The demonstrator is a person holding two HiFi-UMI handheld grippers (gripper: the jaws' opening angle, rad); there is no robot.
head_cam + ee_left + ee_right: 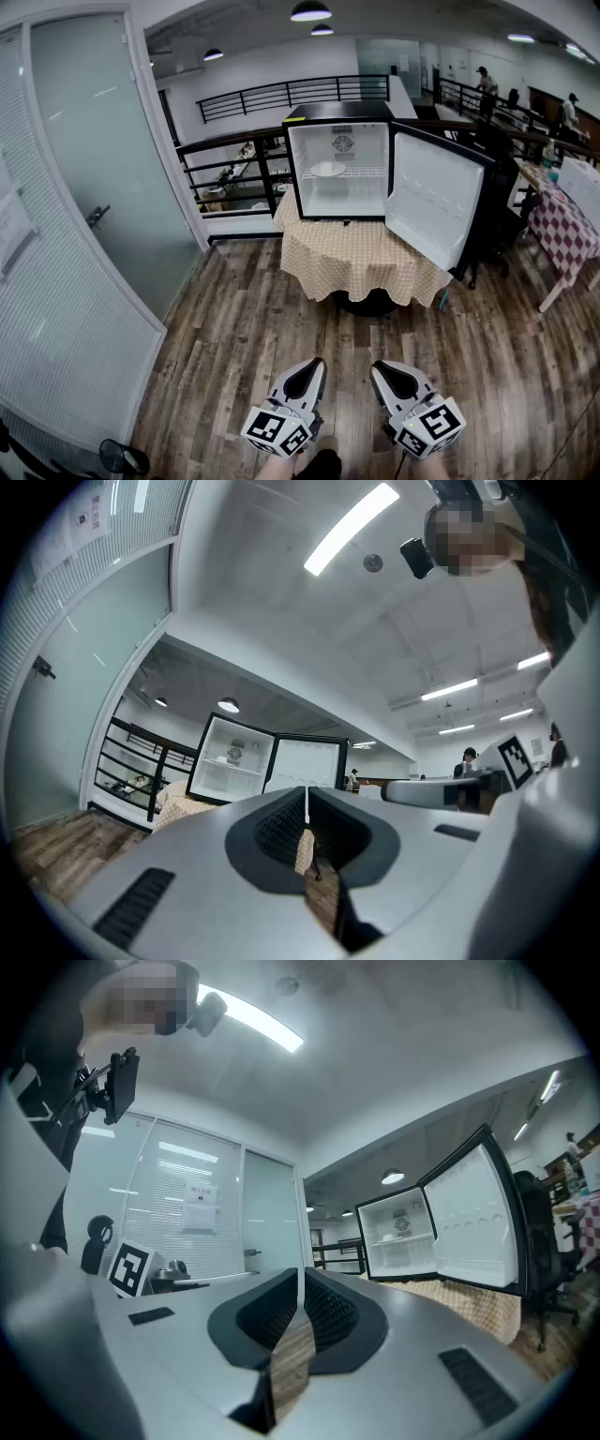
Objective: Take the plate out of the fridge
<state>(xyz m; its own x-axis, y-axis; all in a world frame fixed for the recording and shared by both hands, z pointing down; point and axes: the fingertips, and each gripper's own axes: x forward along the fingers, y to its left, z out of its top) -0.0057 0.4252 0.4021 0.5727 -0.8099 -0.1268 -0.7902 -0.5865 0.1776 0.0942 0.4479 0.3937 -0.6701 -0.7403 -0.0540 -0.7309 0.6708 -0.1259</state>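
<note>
While our left hand-held gripper and right hand-held gripper hang with jaws together and empty, the white plate sits on the mini fridge's wire shelf at twelve o'clock, well apart. We risk clipping the open door at one o'clock. The wood floor ahead is open, and the table edge bounds our approach.

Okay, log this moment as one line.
fridge: door open | plate: on shelf inside | left gripper: shut, empty | right gripper: shut, empty
</note>
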